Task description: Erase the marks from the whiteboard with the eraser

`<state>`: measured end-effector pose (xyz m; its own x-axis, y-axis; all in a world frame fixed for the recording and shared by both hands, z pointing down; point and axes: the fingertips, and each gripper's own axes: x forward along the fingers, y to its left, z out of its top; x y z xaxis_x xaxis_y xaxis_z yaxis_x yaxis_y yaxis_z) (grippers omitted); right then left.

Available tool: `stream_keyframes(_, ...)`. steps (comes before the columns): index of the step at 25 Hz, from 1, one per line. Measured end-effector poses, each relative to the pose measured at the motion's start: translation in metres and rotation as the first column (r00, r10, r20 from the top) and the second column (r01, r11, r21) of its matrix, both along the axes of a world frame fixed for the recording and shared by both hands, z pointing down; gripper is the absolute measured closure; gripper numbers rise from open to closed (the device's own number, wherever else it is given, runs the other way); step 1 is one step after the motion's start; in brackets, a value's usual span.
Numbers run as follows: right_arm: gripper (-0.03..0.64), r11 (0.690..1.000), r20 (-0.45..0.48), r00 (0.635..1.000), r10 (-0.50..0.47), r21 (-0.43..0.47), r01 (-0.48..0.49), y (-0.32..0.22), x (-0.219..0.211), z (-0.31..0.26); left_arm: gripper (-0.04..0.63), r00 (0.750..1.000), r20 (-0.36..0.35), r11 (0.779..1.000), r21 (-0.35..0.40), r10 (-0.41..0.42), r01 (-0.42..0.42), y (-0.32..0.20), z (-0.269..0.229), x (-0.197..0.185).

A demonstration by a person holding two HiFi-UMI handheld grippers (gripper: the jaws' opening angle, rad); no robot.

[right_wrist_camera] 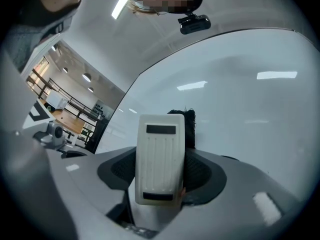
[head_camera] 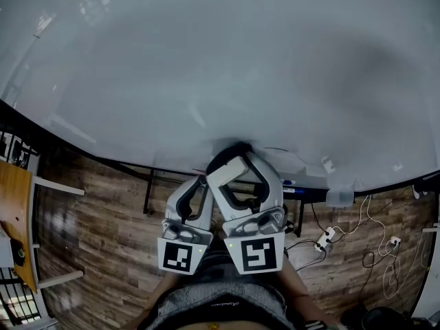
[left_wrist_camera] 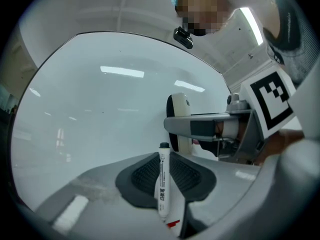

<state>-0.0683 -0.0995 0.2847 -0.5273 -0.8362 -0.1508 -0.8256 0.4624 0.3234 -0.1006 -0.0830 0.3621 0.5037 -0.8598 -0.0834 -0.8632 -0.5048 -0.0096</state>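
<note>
Right gripper (head_camera: 232,168), bottom centre of the head view, is clamped on the white eraser (right_wrist_camera: 159,159), whose black felt sits up at the lower edge of the whiteboard (head_camera: 220,60). Left gripper (head_camera: 198,188), just beside it, pinches a marker (left_wrist_camera: 163,184) lengthwise between its jaws.

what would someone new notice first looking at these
The big whiteboard fills the upper head view, with no marks I can make out. Below it, close together, the right hand-held gripper is clamped on a white eraser, and the left hand-held gripper pinches a white marker.
</note>
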Motion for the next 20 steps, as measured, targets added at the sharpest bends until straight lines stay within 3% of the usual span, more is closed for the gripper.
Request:
stream_keyframes(4, 0.356, 1.0, 0.035, 0.999, 0.019, 0.006, -0.019, 0.001, 0.012, -0.007, 0.525, 1.0, -0.005, 1.0, 0.002, 0.018, -0.018, -0.001, -0.001, 0.004)
stream_keyframes(15, 0.354, 0.963, 0.058, 0.963, 0.264, 0.048, -0.267, 0.008, 0.106, -0.018, 0.525, 0.992, -0.02, 0.992, -0.002, 0.125, -0.125, 0.002, 0.0, 0.05)
stream_keyframes(20, 0.354, 0.95, 0.092, 0.947, 0.307, 0.035, -0.312, 0.007, 0.112, -0.018, 0.525, 0.99, -0.03, 0.991, -0.001, 0.137, -0.137, 0.002, 0.0, 0.051)
